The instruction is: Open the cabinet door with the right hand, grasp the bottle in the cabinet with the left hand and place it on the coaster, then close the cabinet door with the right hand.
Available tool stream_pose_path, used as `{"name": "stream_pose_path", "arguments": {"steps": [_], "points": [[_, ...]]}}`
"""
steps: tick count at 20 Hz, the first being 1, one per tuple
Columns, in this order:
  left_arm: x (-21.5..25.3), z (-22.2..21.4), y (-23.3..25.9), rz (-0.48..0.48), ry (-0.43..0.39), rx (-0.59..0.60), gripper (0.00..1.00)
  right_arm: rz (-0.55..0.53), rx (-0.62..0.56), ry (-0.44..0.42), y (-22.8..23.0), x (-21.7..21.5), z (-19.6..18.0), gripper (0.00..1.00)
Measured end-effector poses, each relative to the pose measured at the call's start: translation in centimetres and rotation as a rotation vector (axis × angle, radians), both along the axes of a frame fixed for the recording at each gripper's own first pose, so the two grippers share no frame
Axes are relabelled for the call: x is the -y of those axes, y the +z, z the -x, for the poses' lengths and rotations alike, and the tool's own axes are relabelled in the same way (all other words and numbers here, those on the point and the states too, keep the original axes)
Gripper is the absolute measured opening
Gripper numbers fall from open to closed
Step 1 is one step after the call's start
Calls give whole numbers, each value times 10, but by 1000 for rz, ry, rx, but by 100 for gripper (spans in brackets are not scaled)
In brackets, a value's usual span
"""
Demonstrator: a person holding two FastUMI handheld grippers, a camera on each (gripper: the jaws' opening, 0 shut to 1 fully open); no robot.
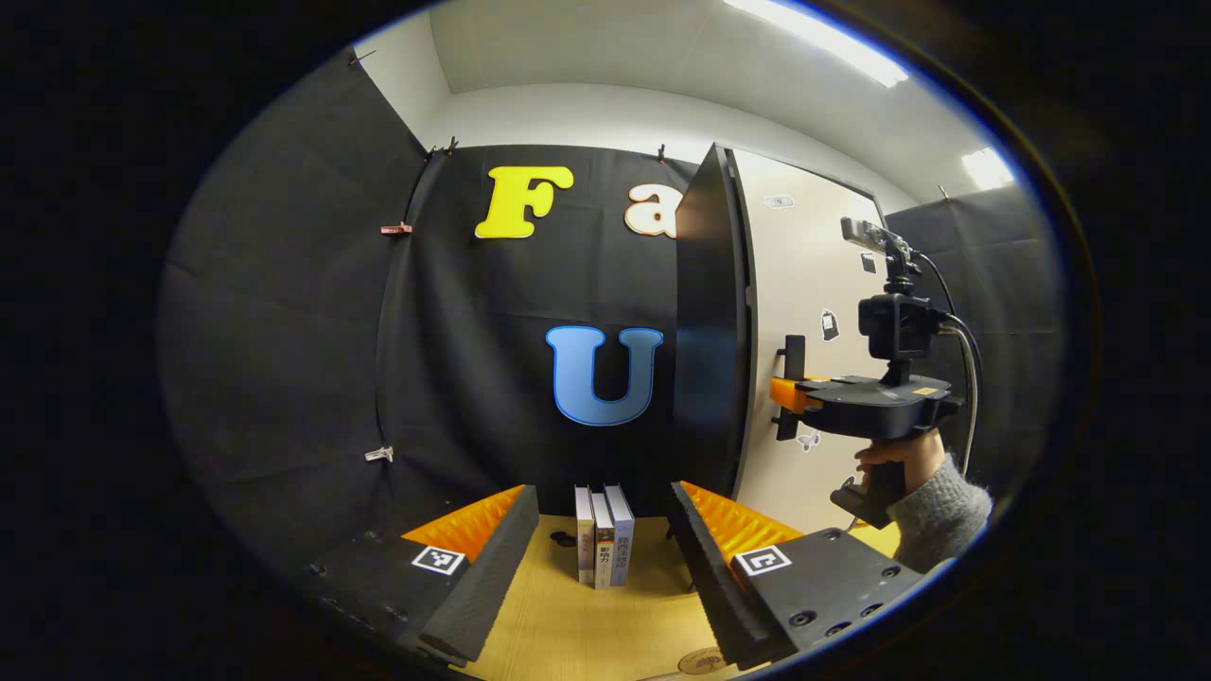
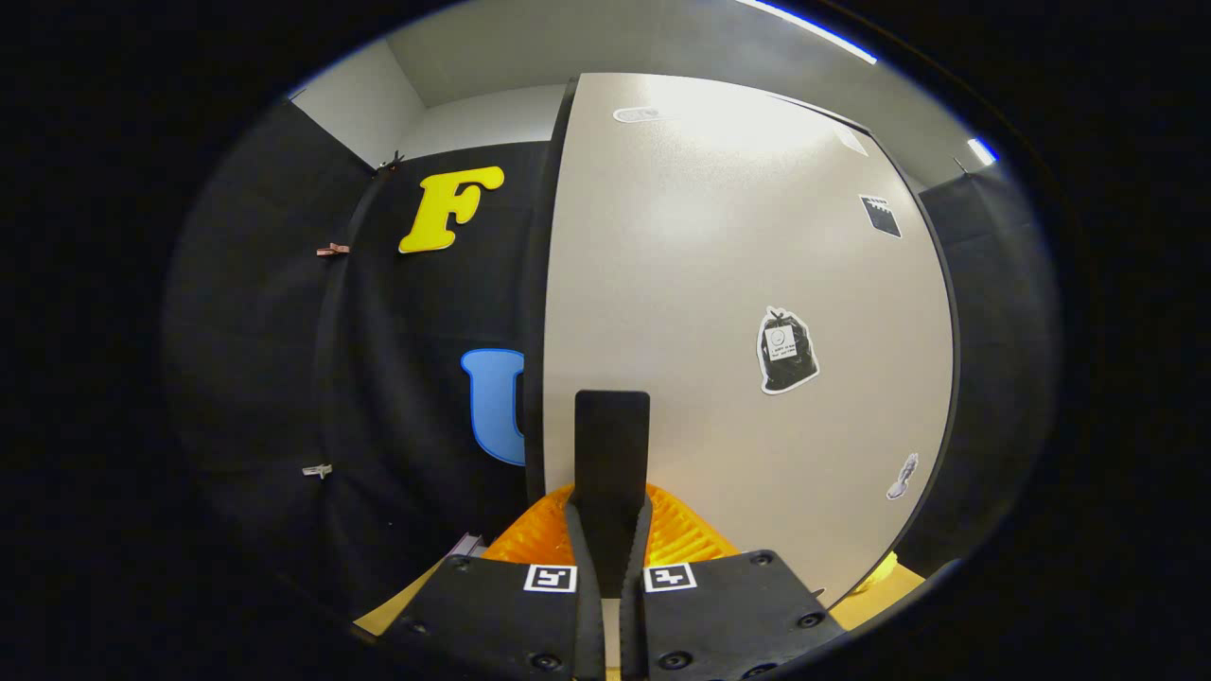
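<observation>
While the right claw (image 2: pixel 610 558) sits clamped on the black door handle (image 2: pixel 612 454), both fingers pressing its sides, the beige cabinet door (image 2: pixel 719 284) stands partly swung out. Left gripper view shows the same: right claw (image 1: pixel 790 392) at the handle (image 1: pixel 793 357), a hand (image 1: pixel 894 463) in a grey sleeve (image 1: pixel 941 515) on the grip, door (image 1: pixel 804 284) ajar with its dark edge (image 1: pixel 710 322) toward the camera. Left claw (image 1: pixel 601 567) is wide open, holding nothing, hovering over the wooden tabletop (image 1: pixel 577 624). Three upright books (image 1: pixel 604 547) stand between its fingers' line of sight, near the back wall. Round coaster (image 1: pixel 702 659) lies on the tabletop just by the left claw's right finger. Bottle: can't tell where, cabinet interior is hidden behind the door.
</observation>
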State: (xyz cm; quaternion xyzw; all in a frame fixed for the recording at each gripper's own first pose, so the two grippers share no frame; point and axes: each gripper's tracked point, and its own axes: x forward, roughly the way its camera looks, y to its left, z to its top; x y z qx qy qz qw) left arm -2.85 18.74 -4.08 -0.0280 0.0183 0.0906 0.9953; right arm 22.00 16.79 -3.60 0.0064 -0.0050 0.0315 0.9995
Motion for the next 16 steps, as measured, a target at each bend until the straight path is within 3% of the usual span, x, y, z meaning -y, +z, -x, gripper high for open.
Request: {"name": "stream_pose_path", "arguments": {"steps": [7, 16], "points": [[42, 10, 9, -7, -82, 29, 88, 28, -39, 71, 5, 17, 62, 11], [97, 1, 19, -19, -225, 56, 88, 47, -55, 74, 8, 58, 123, 11]]}}
